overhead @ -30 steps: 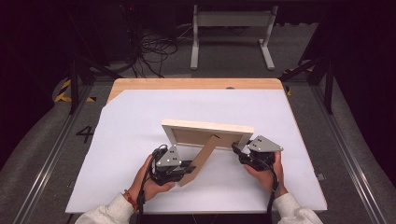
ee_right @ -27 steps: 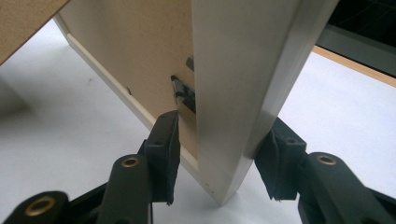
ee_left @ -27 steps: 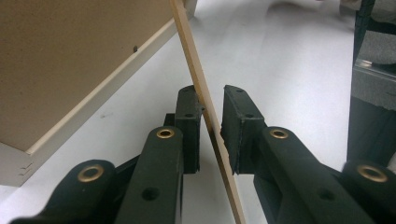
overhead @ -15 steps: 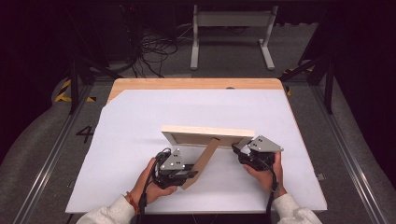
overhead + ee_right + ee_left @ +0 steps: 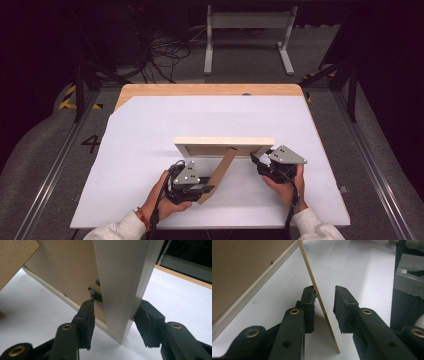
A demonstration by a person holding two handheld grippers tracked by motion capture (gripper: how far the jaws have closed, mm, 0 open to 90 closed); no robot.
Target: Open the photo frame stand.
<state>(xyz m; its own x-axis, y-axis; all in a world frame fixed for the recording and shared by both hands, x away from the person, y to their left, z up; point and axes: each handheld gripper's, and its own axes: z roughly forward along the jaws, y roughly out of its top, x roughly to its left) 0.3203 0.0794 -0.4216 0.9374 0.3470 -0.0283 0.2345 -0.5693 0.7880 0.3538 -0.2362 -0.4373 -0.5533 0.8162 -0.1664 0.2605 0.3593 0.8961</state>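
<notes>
One picture frame (image 5: 224, 146) in the clenched right hand-held gripper (image 5: 260, 159), one stand (image 5: 218, 174) between the released left hand-held gripper (image 5: 207, 189) jaws.

Bright, even light on the white table (image 5: 150, 150); dark, dim surroundings; soft shadows.

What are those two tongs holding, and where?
The right tongs clamp the picture frame by its side edge. The left tongs are open around its back stand, gripping nothing.

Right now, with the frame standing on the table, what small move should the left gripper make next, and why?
Probably release and back off. The left gripper is open, one of its fingers just touching the stand leg, whose foot rests on the table. The right gripper holds the picture frame at its side edge.
</notes>
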